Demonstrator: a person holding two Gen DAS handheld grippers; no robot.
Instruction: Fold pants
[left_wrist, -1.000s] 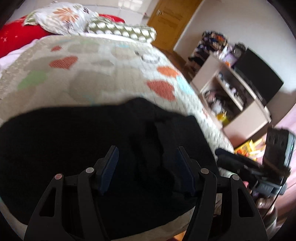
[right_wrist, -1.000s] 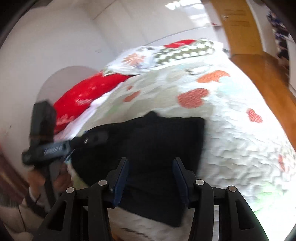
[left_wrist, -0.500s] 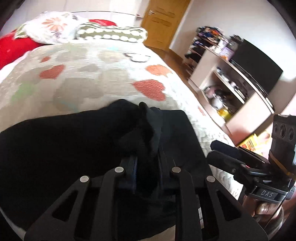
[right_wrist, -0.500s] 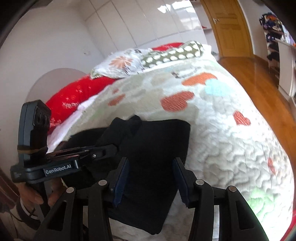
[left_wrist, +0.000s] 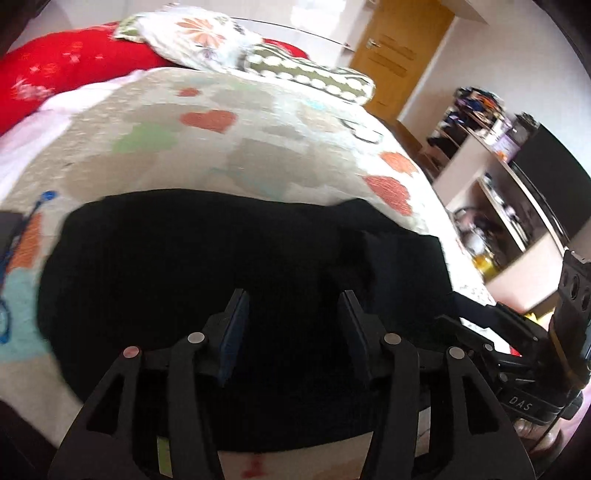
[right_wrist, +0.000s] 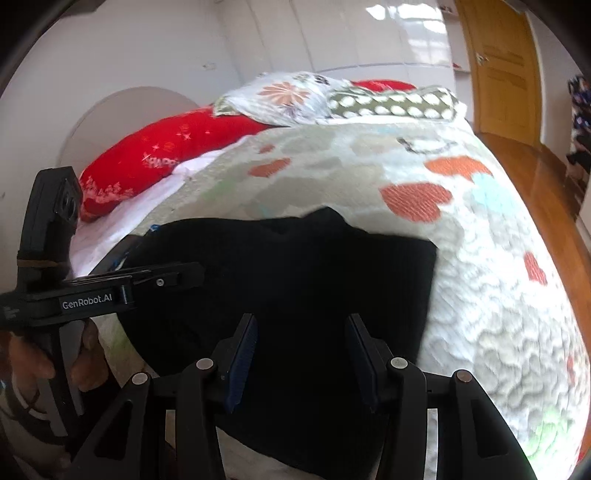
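Black pants (left_wrist: 229, 280) lie flat on the bed (left_wrist: 280, 147), long axis running left–right, directly beneath both grippers; left gripper (left_wrist: 291, 325) and right gripper (right_wrist: 301, 350) gape empty.

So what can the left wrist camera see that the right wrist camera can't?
Only the left wrist view shows the TV and cluttered shelf unit, plus the right tool's body. Only the right wrist view shows the white wardrobe doors, the wooden floor and the hand holding the left tool. Both share the black pants on the heart-patterned quilt, the pillows and the door.
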